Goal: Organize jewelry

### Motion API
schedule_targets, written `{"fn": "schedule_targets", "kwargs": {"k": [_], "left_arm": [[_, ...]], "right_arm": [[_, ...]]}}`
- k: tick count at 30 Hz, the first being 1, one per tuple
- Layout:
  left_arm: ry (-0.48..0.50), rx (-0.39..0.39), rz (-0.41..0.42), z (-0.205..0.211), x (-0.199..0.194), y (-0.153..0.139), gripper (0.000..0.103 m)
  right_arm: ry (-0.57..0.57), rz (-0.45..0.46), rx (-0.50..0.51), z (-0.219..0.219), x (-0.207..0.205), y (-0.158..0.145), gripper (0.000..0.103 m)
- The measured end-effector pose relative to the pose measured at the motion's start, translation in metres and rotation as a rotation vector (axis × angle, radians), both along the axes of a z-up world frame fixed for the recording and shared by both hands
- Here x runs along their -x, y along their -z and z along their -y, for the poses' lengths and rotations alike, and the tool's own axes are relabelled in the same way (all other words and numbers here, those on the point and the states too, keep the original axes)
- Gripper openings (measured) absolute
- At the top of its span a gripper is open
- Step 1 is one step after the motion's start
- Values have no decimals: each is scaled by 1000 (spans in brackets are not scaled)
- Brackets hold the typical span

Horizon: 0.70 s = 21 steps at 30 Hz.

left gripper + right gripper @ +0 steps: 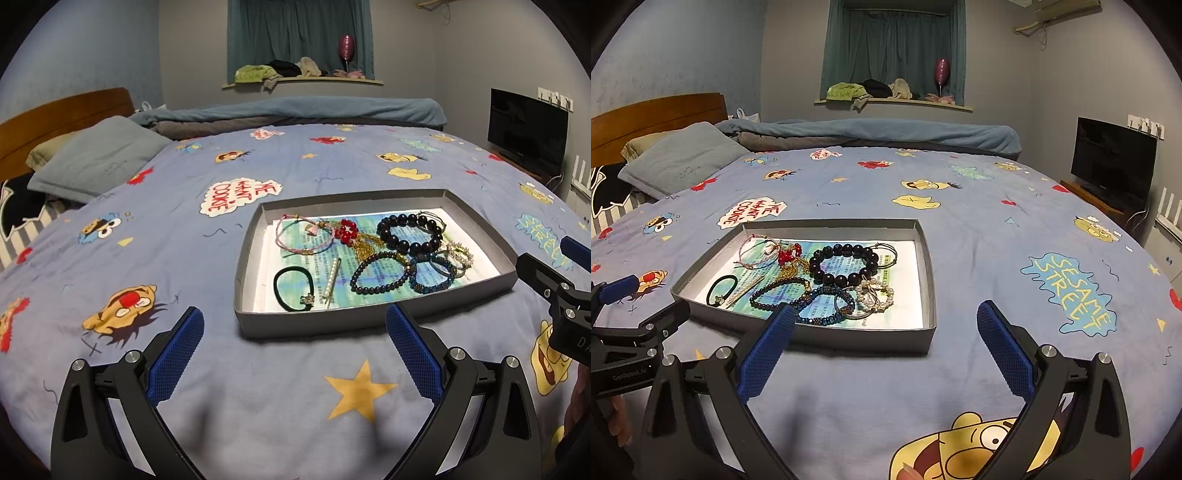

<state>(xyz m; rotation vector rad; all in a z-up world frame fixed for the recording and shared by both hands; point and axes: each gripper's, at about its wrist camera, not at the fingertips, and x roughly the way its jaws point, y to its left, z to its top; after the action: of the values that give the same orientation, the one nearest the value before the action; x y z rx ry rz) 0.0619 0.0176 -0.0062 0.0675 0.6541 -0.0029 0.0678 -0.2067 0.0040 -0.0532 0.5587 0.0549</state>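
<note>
A shallow grey tray [245, 258] [929, 273] lies on the bed, lined with printed paper. In it lie a black bead bracelet [410, 230] [844, 264], a dark blue bead bracelet [376, 273] [779, 291], a pearl bracelet [460, 253] [875, 295], a pink cord bracelet [304, 234], a red bead charm [345, 230] [788, 254], a black hair tie [293, 290] [720, 290] and a pearl hair clip [332, 282]. My left gripper [295, 321] stands open just short of the tray's near wall. My right gripper [886, 317] is open near the tray's near right corner. Both are empty.
The bed carries a blue cartoon-print cover [184, 240] [1015, 240]. Pillows [96, 155] and a wooden headboard [62, 114] lie at the far left, a rolled blanket [295, 110] at the far side. A dark screen [528, 133] stands at the right.
</note>
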Motion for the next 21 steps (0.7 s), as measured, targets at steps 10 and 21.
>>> {"fn": "schedule_targets", "kwargs": {"k": [10,21], "left_arm": [[-2,2,1,0,0,0,98],[-2,-1,-2,0,0,0,98]], "right_arm": [[0,-1,-1,0,1,0,98],[1,2,1,1,2,0,98]]}}
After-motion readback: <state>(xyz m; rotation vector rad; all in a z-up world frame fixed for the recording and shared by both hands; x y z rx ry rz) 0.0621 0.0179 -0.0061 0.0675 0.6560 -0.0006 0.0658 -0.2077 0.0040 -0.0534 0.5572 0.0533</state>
